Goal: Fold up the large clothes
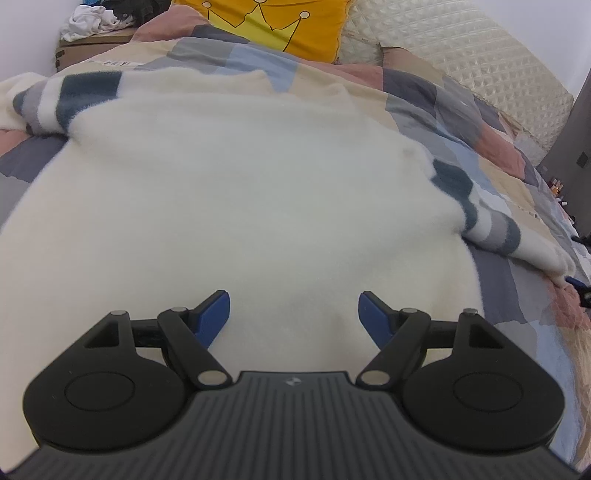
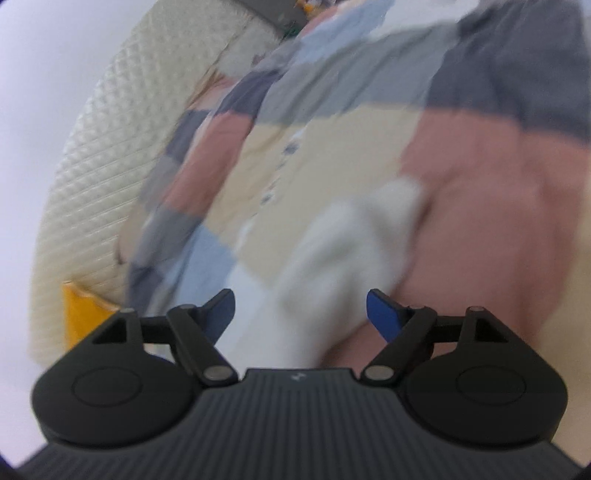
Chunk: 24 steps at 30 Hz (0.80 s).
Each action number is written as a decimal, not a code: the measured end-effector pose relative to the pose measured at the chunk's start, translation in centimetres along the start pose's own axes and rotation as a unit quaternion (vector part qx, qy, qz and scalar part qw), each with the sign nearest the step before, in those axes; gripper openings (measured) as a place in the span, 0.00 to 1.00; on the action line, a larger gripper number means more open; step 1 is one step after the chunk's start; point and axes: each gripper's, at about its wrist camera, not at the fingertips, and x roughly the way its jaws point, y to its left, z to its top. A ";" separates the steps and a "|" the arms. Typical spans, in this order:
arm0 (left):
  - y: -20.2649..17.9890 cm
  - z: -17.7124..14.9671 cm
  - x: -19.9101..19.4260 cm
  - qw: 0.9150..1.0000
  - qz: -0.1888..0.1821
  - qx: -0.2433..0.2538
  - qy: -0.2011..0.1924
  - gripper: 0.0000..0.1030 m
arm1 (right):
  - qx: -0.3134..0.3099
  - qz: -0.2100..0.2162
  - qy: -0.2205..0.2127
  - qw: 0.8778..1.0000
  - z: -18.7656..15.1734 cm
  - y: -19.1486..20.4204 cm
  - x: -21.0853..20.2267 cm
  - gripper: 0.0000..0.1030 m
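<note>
We find the left gripper (image 1: 294,314) spread wide, holding nothing, above the cream sweater (image 1: 236,192) filling mid-frame on the patchwork quilt (image 1: 461,122). The right gripper (image 2: 301,314) likewise stands apart; blurred cream fabric lies between, unpinched.

— What lies under my left gripper (image 1: 294,317)?

— The sweater (image 1: 236,192), spread flat on the patchwork quilt (image 1: 461,122); one sleeve (image 1: 495,229) lies out to the right, the other sleeve (image 1: 48,103) to the far left.

— And beyond it?

— A pillow (image 1: 273,26) leans behind the quilt, the quilted headboard (image 1: 461,48) to its right, a heap of clothes (image 1: 92,20) at far left.

— My right gripper (image 2: 301,314)?

— A sleeve end (image 2: 351,243) lies on the quilt (image 2: 498,192) between my fingers, touching neither.
</note>
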 end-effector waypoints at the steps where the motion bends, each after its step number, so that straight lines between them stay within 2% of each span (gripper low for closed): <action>1: 0.1 0.0 0.0 1.000 0.000 -0.002 0.000 0.78 | 0.005 0.002 0.009 1.000 -0.5 0.4 0.6 0.78; 5: 0.3 0.1 0.0 1.000 0.003 -0.004 -0.001 0.78 | 0.035 -0.040 0.041 0.998 -2.3 0.9 3.8 0.79; 7: 0.4 0.1 0.3 1.000 0.006 -0.004 0.000 0.78 | 0.044 -0.039 0.046 0.997 -3.0 0.7 5.0 0.79; 9: 0.6 0.1 0.6 1.000 0.010 -0.006 0.002 0.78 | 0.041 -0.031 0.010 0.999 -3.1 0.7 5.5 0.79; 13: 0.8 0.3 1.1 1.000 0.016 -0.008 0.002 0.78 | 0.077 -0.011 -0.046 0.996 -1.5 -0.2 6.3 0.79; 18: 0.8 0.8 1.8 1.000 0.022 -0.014 0.003 0.78 | 0.117 0.019 -0.077 0.990 1.7 -1.6 6.9 0.79; 20: 0.7 0.9 2.0 1.000 0.024 -0.013 0.003 0.78 | 0.112 0.027 -0.081 0.990 3.1 -1.7 6.8 0.79; 24: 0.5 0.9 2.2 1.000 0.028 -0.013 0.003 0.78 | 0.089 0.032 -0.119 0.988 5.1 -2.1 5.9 0.79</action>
